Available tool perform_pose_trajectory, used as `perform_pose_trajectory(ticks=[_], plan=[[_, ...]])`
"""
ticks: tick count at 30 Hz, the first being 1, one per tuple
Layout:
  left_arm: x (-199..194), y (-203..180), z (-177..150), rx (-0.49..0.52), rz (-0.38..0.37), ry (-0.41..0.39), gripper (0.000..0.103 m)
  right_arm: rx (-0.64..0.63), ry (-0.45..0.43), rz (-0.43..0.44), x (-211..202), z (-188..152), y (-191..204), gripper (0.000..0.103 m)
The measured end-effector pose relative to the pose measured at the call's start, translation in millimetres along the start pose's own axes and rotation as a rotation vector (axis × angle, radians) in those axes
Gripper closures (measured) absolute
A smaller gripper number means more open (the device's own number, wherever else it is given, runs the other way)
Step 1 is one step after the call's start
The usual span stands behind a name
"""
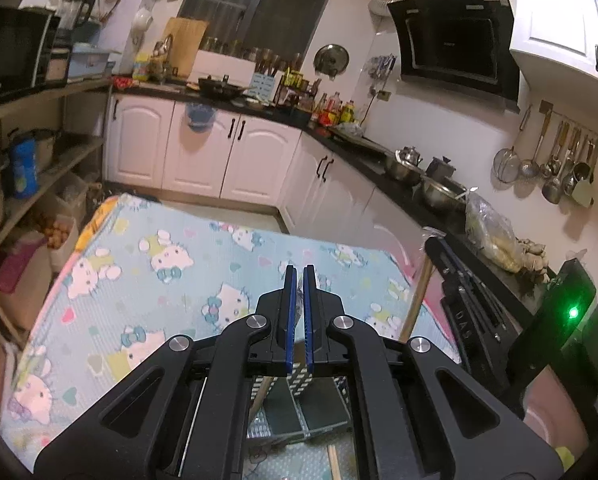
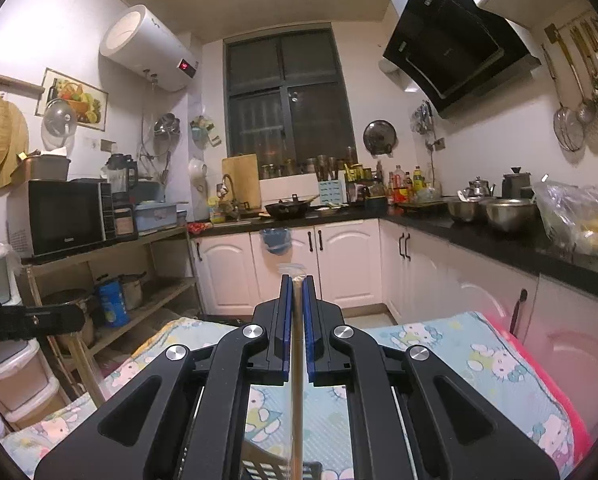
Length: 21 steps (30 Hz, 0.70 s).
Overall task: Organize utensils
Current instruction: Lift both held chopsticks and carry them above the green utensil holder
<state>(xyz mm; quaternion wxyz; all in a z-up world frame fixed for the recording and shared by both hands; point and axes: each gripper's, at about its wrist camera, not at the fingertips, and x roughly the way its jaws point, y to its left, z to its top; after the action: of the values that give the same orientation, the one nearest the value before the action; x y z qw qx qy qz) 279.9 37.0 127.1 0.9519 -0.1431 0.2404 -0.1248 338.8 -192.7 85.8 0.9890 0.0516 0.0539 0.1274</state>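
My left gripper (image 1: pixel 299 280) is shut on the rim of a perforated utensil basket (image 1: pixel 299 380) that hangs below the fingers over the Hello Kitty cloth (image 1: pixel 159 280). My right gripper (image 2: pixel 297 286) is shut on a thin wooden stick, likely chopsticks in a clear wrapper (image 2: pixel 297 360), standing upright between the blue pads. It is held above the table; a dark perforated basket edge (image 2: pixel 267 468) shows below. The right gripper's black body (image 1: pixel 471 300) appears at the right of the left wrist view.
White cabinets (image 2: pixel 339 264) and a black counter (image 2: pixel 499 240) with pots, bowls and a plastic bag run behind and to the right. A wooden shelf (image 2: pixel 99 248) with a microwave stands at the left. Ladles hang on the right wall (image 1: pixel 559 160).
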Motion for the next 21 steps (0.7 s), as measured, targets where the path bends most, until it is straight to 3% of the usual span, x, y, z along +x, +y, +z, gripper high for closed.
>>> perform_pose_trajectory(ticks=[21], plan=[[-13.3,11.9,-34.7,-0.008,0.047,0.002,0.103,0.096,0.127,0.075,-55.6,-25.8,-20.9,0.097]])
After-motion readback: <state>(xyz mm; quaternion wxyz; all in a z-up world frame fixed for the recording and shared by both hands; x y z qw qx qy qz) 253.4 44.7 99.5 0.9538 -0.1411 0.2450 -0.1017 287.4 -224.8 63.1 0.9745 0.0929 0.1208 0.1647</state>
